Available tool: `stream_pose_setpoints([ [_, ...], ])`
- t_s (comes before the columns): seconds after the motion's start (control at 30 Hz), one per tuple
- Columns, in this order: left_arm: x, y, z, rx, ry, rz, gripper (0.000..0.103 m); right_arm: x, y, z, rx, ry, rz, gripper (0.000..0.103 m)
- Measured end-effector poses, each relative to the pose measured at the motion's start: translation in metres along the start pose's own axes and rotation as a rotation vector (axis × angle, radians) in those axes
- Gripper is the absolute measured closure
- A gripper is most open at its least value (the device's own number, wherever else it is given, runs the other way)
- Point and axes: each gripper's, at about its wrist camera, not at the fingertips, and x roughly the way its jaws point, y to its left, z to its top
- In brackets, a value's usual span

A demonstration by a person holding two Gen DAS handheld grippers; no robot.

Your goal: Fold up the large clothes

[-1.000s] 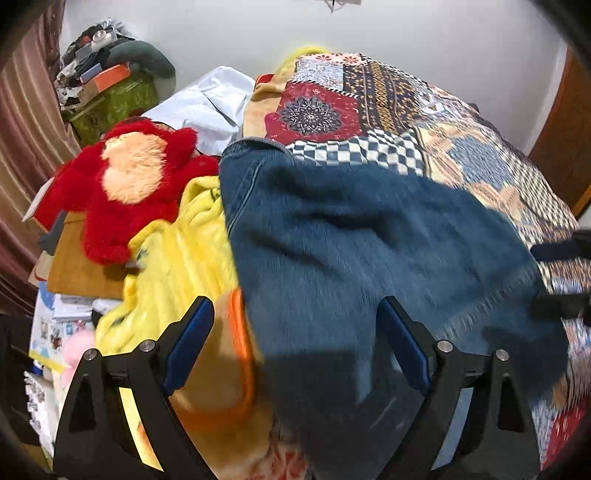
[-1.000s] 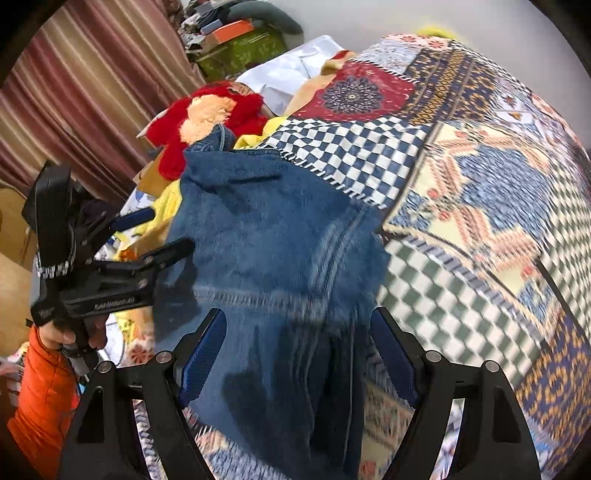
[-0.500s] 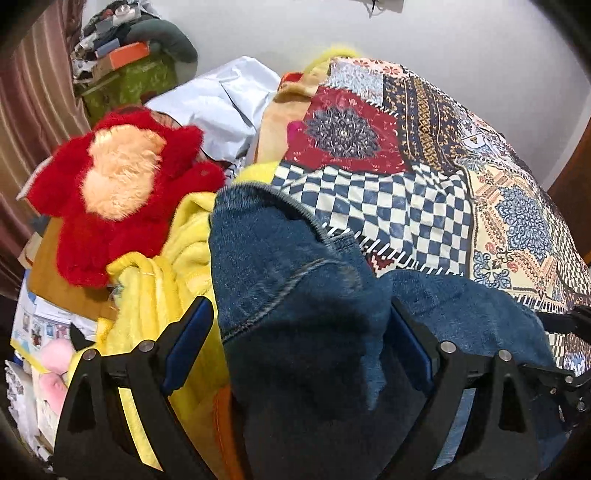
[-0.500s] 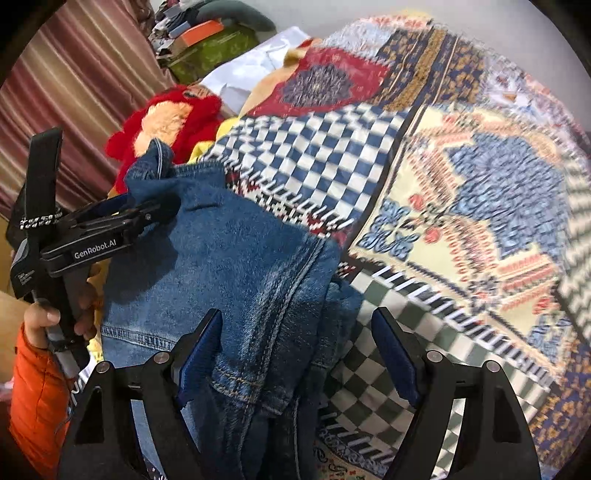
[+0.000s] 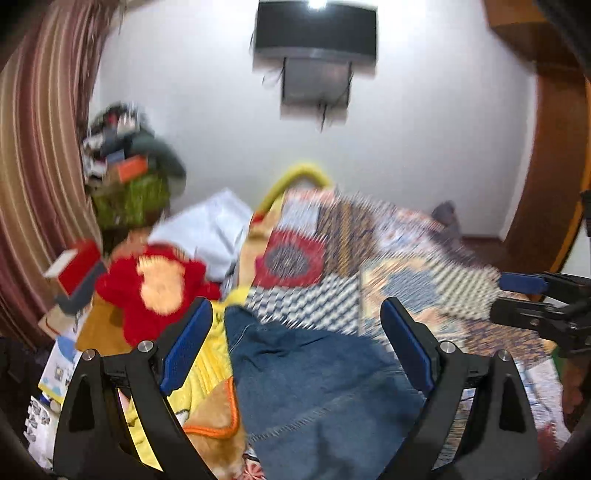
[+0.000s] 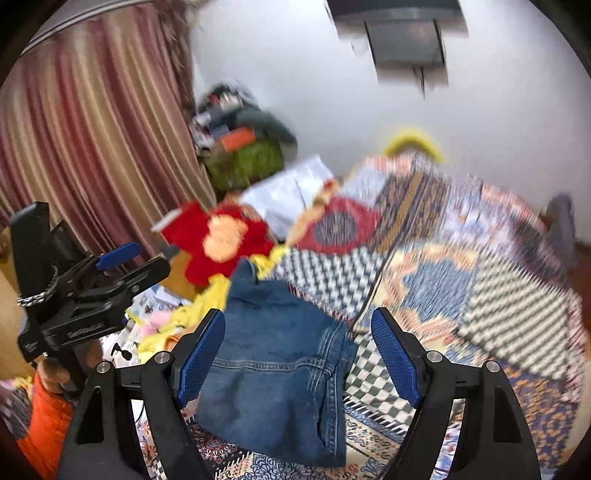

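Observation:
A folded pair of blue jeans (image 6: 273, 373) lies on the patterned bedspread (image 6: 461, 280) near the bed's front left; it also shows in the left wrist view (image 5: 317, 387). My left gripper (image 5: 295, 343) is open and empty, raised above the jeans. My right gripper (image 6: 297, 354) is open and empty, above the jeans too. Each gripper shows in the other's view: the left gripper (image 6: 122, 266) at the left, the right gripper (image 5: 517, 295) at the right. Both views are motion-blurred.
A red plush toy (image 5: 159, 280) and a yellow blanket (image 5: 207, 373) lie left of the jeans. A striped curtain (image 6: 92, 147) hangs at left, with a cluttered green box (image 6: 247, 158) beside it. A wall-mounted TV (image 5: 317, 33) hangs above the bed.
Both grippers have let go of the jeans and lifted up and back, tilting toward the wall. The jeans now lie folded on the bed.

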Motion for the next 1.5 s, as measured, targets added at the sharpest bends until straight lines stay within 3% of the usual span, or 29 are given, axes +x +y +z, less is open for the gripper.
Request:
stream_pose_setpoints([
  [0.13, -0.074, -0.019, -0.006, 0.001, -0.128, -0.019, 0.010, -0.073, 0.029, -0.014, -0.058, -0.163, -0.015, 0.023],
  [0.27, -0.135, -0.037, -0.021, -0.009, -0.219, -0.022, 0.010, -0.129, 0.051, -0.035, -0.078, -0.267, -0.027, 0.023],
  [0.57, -0.215, -0.061, -0.060, -0.039, -0.354, 0.040, 0.010, -0.203, 0.089, -0.088, -0.102, -0.397, -0.080, 0.023],
  [0.77, -0.221, -0.072, -0.084, -0.031, -0.325, 0.073, 0.010, -0.209, 0.100, -0.112, -0.116, -0.385, -0.144, 0.021],
  [0.8, -0.221, -0.074, -0.088, -0.024, -0.320, 0.071, 0.010, -0.209, 0.101, -0.113, -0.118, -0.382, -0.151, 0.018],
  [0.87, -0.217, -0.078, -0.092, -0.014, -0.305, 0.080, 0.006, -0.210, 0.105, -0.119, -0.117, -0.386, -0.179, 0.003],
  [0.93, -0.215, -0.081, -0.097, -0.018, -0.290, 0.083, 0.003, -0.210, 0.108, -0.123, -0.127, -0.404, -0.208, 0.000],
  [1.07, -0.211, -0.077, -0.099, -0.044, -0.270, 0.073, 0.001, -0.212, 0.113, -0.127, -0.147, -0.406, -0.245, 0.000],
  [1.5, -0.213, -0.069, -0.101, -0.081, -0.272, 0.068, 0.000, -0.208, 0.106, -0.127, -0.124, -0.365, -0.222, 0.000],
])
